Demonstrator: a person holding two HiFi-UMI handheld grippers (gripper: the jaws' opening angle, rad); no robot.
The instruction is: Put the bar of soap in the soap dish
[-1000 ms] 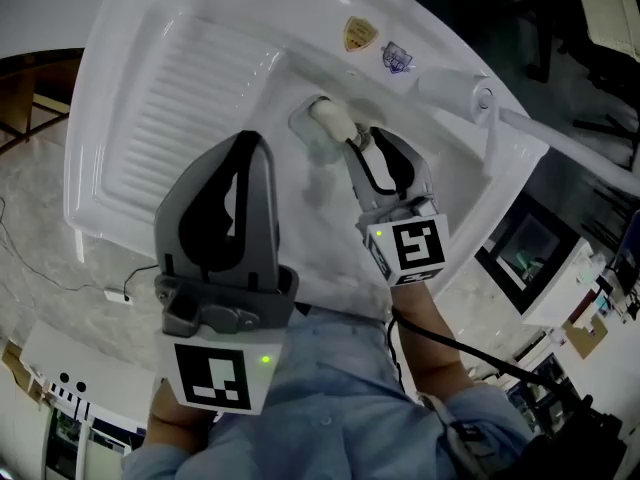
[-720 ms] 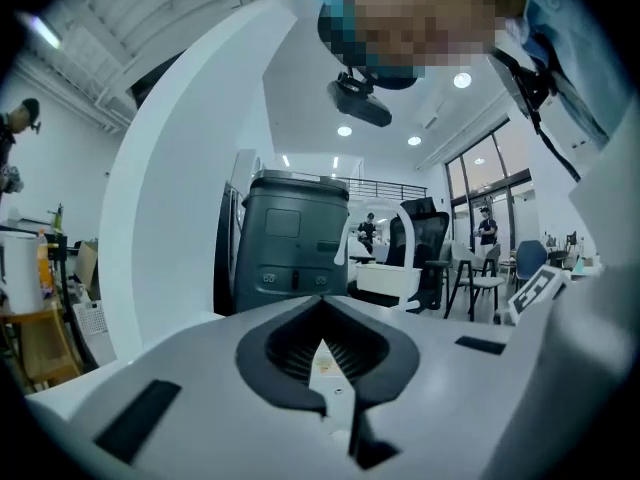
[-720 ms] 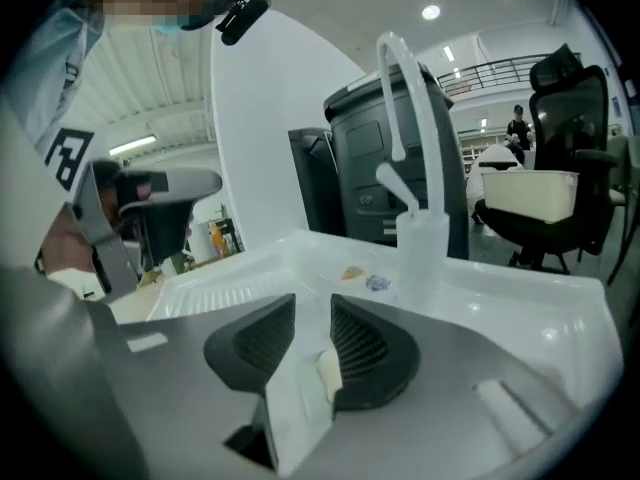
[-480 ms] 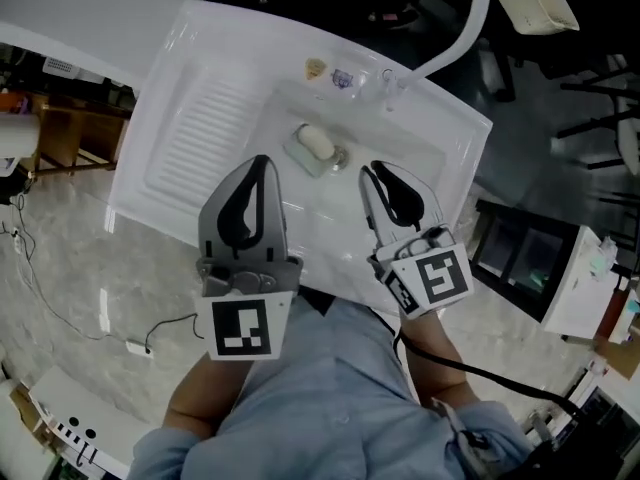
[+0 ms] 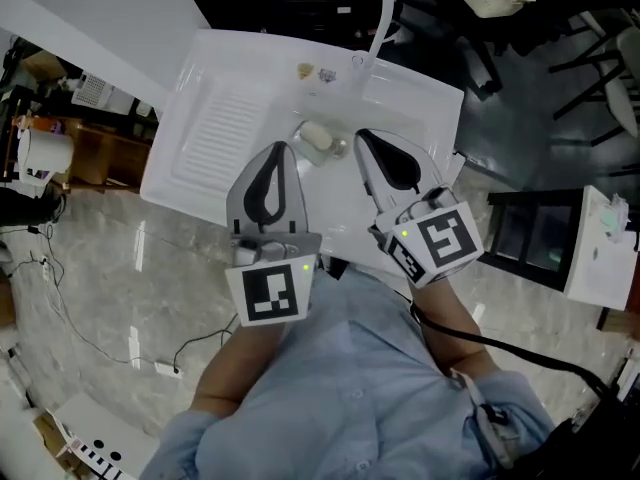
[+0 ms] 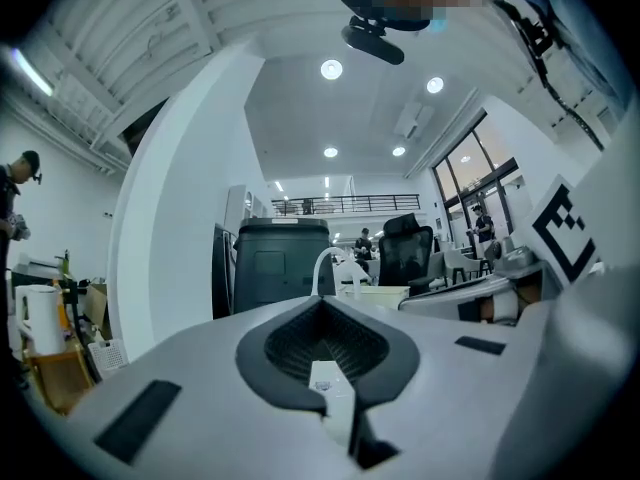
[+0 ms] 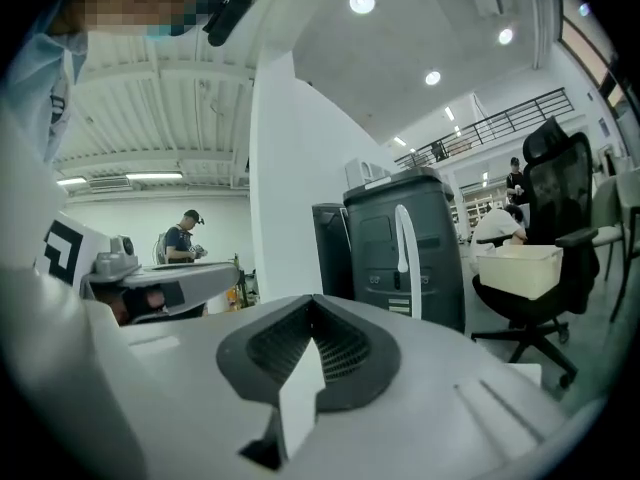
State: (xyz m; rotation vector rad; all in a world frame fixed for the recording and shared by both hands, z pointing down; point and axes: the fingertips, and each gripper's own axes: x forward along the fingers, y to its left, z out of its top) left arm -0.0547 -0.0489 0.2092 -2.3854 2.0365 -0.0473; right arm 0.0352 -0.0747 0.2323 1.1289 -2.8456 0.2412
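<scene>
Fingers (image 7: 330,353) of the right gripper (image 5: 364,138) have just closed on nothing, lifted clear of the sink (image 5: 225,133).

A second ago I had those jaws spread at the soap dish (image 5: 311,155), the bar of soap (image 5: 316,135) at their tips. Now both grippers are drawn back and up toward me, and the left gripper (image 5: 283,148) is pinched together and empty too. The bar lies in the dish, down in the basin toward the sink's back edge under the faucet (image 5: 380,13), well apart from both sets of fingertips. It looks properly seated, though it is small in the head view; I'd judge the placing done.
</scene>
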